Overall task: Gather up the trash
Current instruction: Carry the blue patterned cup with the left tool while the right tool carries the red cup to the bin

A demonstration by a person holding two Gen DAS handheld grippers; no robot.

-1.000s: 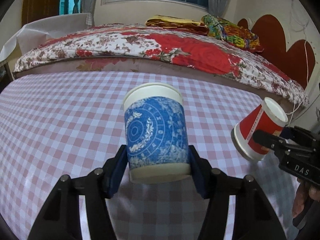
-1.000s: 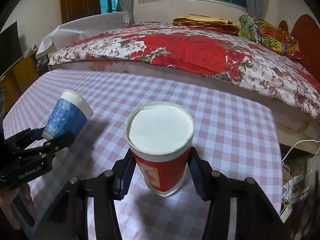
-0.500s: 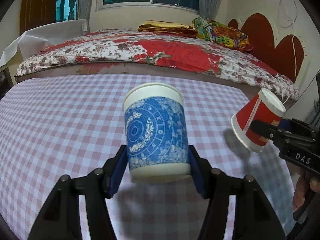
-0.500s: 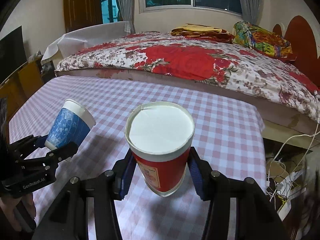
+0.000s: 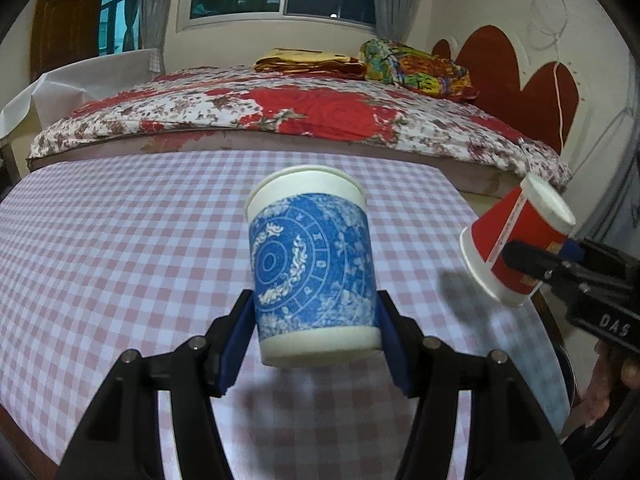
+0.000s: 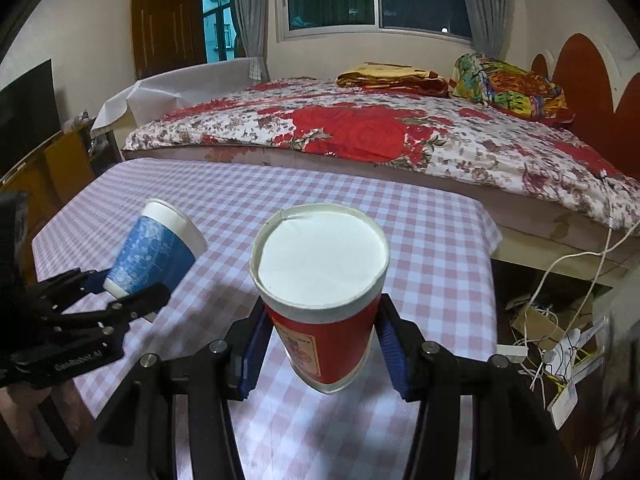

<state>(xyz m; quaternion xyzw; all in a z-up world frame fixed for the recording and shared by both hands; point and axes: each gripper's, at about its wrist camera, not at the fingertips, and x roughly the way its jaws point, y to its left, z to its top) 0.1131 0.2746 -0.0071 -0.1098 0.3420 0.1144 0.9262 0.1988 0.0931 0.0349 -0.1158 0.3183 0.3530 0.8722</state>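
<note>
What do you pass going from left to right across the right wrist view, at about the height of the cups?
left hand-held gripper → blue cup → red cup, held in the right hand-held gripper → bare right edge of the checked tablecloth → white cables on the floor

Checked cloth (image 5: 120,240) covers the table (image 6: 472,216).

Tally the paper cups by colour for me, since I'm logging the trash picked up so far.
Blue patterned paper cup: 1, clamped in the left gripper
Red paper cup: 1, clamped in the right gripper
Total: 2 cups, both lifted above the checked tablecloth
</note>
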